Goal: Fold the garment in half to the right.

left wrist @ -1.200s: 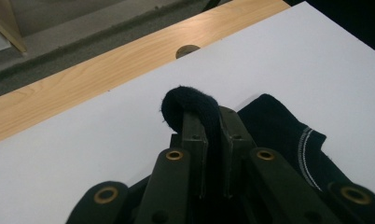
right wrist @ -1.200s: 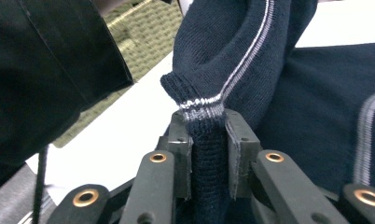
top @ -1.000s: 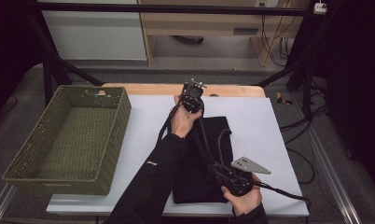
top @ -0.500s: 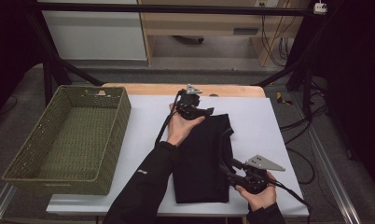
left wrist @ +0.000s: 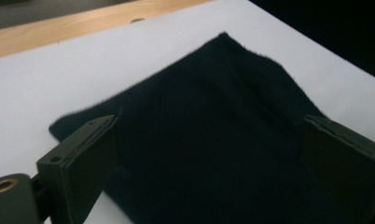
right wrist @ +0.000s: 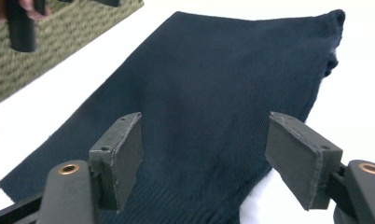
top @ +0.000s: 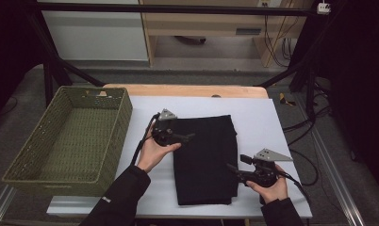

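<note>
White table (top: 272, 127) bears a folded black garment (top: 204, 160); left gripper (top: 190, 136) and right gripper (top: 230, 165), jaws just spreading, hover released over its edges beside a green basket (top: 70, 136).

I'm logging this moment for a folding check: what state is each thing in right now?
Black cloth: folded into a long rectangle, lying flat on the white table top, gripped by neither claw.
Woven basket: upright, nothing inside.
Left claw: jaws have just been opening, wide apart over the cloth's left edge.
Right claw: jaws have just been opening, nothing clamped.
</note>
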{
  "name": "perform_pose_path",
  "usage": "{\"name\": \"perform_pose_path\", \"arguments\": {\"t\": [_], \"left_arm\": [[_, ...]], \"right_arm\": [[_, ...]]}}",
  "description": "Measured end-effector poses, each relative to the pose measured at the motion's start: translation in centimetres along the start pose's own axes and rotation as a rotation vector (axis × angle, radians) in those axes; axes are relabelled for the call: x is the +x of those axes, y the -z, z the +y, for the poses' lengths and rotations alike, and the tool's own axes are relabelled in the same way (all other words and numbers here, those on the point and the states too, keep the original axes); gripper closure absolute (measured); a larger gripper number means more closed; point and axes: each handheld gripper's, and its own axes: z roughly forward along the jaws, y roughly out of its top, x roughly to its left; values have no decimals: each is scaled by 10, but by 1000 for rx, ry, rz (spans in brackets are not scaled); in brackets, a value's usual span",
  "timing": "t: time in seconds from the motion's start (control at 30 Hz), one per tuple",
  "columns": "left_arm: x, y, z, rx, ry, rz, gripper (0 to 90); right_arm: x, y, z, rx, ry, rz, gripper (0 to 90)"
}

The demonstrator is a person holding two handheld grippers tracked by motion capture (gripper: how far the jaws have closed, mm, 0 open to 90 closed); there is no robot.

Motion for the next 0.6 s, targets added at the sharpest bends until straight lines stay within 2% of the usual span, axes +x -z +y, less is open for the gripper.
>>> {"name": "perform_pose_path", "arguments": {"t": [0.07, 0.23, 0.33, 0.4, 0.6], "left_arm": [[-3, 7, -8, -2, -18, 6, 34], [-12, 21, -28, 21, -31, -13, 27], [-17, 27, -41, 39, -43, -15, 24], [-22, 30, -50, 52, -42, -34, 24], [-40, 37, -73, 89, -57, -47, 26]], "right_arm": [[-1, -1, -2, 16, -2, -1, 289], [-5, -2, -8, 37, -15, -14, 290], [-6, -1, -9, 38, -25, -11, 293], [-6, 0, -10, 41, -19, -7, 293], [-7, 2, -16, 59, -26, 8, 341]]}}
